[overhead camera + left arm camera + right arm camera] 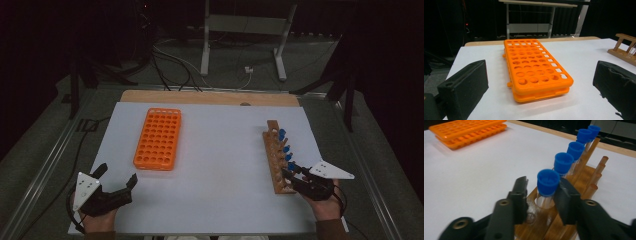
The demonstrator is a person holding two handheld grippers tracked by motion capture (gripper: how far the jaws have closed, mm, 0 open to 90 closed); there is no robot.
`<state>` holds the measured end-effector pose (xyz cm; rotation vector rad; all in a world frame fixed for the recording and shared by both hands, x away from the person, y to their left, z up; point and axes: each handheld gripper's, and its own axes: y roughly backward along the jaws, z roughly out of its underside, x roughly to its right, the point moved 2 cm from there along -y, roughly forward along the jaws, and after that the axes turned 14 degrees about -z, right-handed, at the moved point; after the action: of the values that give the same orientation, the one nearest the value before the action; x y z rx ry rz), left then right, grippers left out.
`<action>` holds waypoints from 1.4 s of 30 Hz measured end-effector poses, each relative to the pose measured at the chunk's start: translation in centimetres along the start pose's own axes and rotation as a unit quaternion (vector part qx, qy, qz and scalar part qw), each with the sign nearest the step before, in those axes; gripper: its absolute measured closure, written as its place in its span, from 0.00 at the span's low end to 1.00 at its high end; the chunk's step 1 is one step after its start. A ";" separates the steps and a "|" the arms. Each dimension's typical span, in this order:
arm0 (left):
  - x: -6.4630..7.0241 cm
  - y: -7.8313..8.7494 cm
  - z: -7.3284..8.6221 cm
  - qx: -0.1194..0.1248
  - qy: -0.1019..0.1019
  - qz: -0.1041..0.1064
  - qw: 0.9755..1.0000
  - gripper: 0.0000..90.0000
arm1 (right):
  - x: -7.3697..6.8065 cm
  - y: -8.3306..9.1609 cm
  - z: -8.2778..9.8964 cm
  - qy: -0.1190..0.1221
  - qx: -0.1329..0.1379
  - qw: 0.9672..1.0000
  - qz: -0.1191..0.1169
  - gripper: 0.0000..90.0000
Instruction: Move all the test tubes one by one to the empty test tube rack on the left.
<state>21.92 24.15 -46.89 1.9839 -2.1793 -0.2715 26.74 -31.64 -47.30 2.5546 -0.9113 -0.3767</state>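
The right gripper is closing around the nearest clear, blue-capped test tube standing upright in the wooden peg rack; one pad looks to be touching the tube just under its cap while the other is standing a little off, so the grip does not look firm, probably set high for a straight lift. The left gripper is waiting wide open and empty, left of the wooden rack and near the orange plastic multi-hole rack, the likely destination.

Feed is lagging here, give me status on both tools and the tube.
Right tool around nearest blue-capped tube in wooden rack, one pad touching. Left tool open, idle, facing orange rack. Nothing blocking.
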 end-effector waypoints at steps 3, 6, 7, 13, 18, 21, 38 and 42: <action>-0.1 0.0 0.0 -0.001 0.002 -0.001 1.000 0.01 | 0.0 -0.5 -0.2 0.003 -0.007 1.000 0.007 0.79; -0.2 0.1 0.0 -0.001 0.003 -0.002 1.000 0.01 | -0.1 -0.7 -0.3 0.003 -0.010 1.000 0.015 0.83; -0.2 0.1 0.0 0.000 0.003 -0.002 1.000 0.01 | -0.1 -0.7 -0.3 0.002 -0.010 1.000 0.015 0.84; -0.2 0.1 0.1 -0.001 0.004 -0.003 1.000 0.01 | 0.0 -0.5 -0.5 -0.001 -0.010 1.000 0.017 0.85; -0.2 0.0 0.1 -0.002 0.002 0.000 1.000 0.01 | -0.1 -0.2 -1.0 0.002 -0.007 1.000 0.018 0.85; -0.1 0.0 0.1 -0.003 -0.001 0.004 1.000 0.01 | -0.1 0.2 -1.4 0.005 -0.002 1.000 0.015 0.85; 1.4 0.2 -0.8 0.008 -0.017 0.021 1.000 0.01 | -0.3 2.1 -3.6 0.006 0.011 1.000 0.009 0.85; 2.5 0.4 -1.8 0.021 -0.035 0.034 0.999 0.01 | -0.6 2.7 -4.5 0.013 0.015 1.000 0.009 0.85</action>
<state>21.73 21.73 -45.05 1.9455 -2.3101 -0.2921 26.56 -31.89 -42.04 2.5707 -0.9377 -0.3260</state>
